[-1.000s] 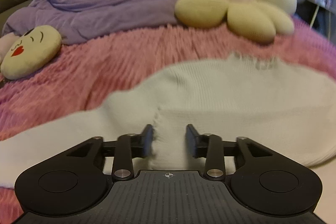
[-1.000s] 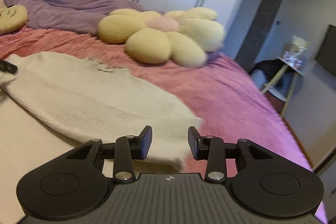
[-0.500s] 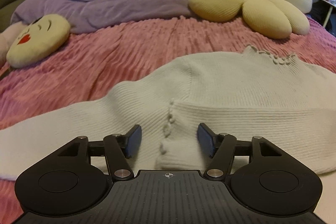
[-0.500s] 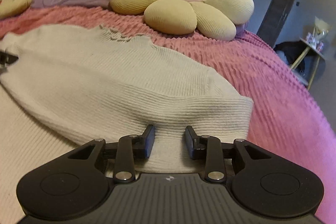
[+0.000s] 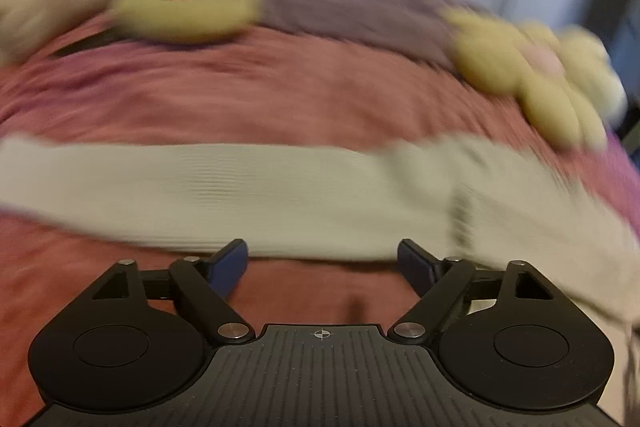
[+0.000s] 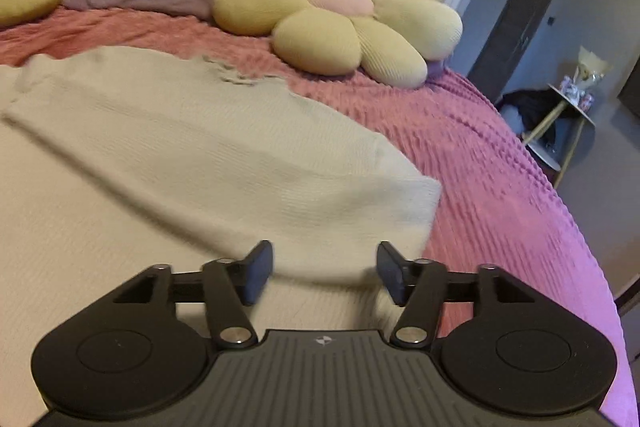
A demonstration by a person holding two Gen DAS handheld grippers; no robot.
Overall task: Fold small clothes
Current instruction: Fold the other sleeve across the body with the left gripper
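We are working over the bed (image 6: 500, 163), where the cream sweater (image 6: 192, 147) is lying flat. Our left gripper (image 5: 322, 261), its view seemingly blurred, and right gripper (image 6: 325, 273) have just been opening their jaws, gripping nothing.

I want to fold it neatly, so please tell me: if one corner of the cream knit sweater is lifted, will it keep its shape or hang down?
The cream knit sweater will probably hang limp: it lies flat and follows the pink bedspread. Its ribbed knit will likely stretch and grip rather than slide.
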